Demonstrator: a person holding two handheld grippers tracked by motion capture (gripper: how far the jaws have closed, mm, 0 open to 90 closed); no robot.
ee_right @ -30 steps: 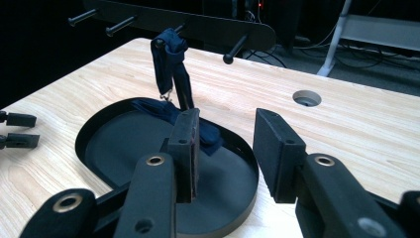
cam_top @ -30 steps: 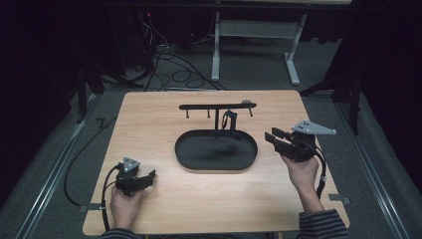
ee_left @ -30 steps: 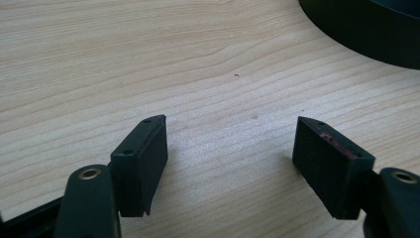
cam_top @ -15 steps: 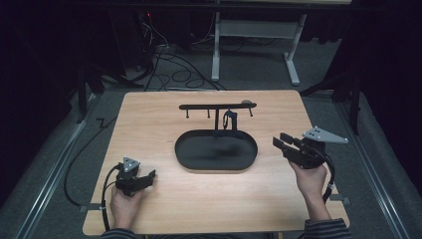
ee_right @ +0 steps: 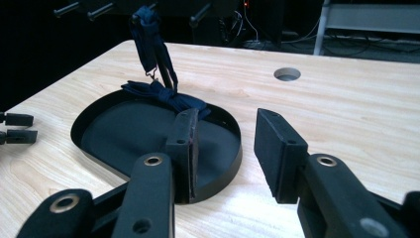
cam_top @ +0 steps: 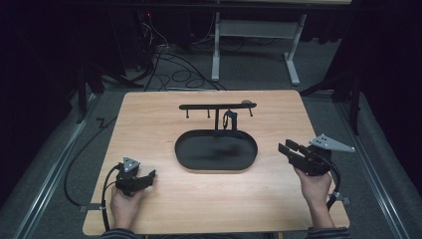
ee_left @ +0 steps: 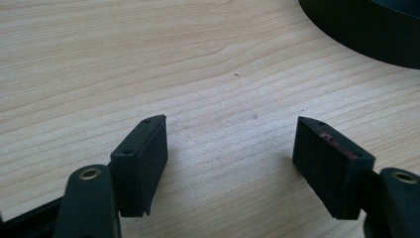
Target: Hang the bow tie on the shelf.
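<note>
A black oval tray (cam_top: pixel 199 160) lies at the middle of the wooden table. Behind it stands a black rack (cam_top: pixel 199 106) with short pegs. A dark blue strap (cam_top: pixel 230 118) hangs from one peg, and its lower end (ee_right: pixel 166 95) rests in the tray (ee_right: pixel 114 130). My right gripper (cam_top: pixel 288 149) is held low to the right of the tray, apart from it, pointing left. Its jaws (ee_right: pixel 225 134) stand open with nothing between them. My left gripper (cam_top: pixel 148 176) rests near the front left. It is open over bare wood (ee_left: pixel 230 144), with the tray's rim (ee_left: pixel 366 34) ahead of it.
A round hole (ee_right: pixel 287 74) is cut in the tabletop at the back right, near the rack's end. The left gripper's jaw tips (ee_right: pixel 15 127) show beyond the tray in the right gripper view. Cables and a white desk frame (cam_top: pixel 256 50) stand on the floor behind the table.
My right gripper has drifted to the right and toward the table's near edge, a little lower and farther from the tray. The left gripper has stayed put.
</note>
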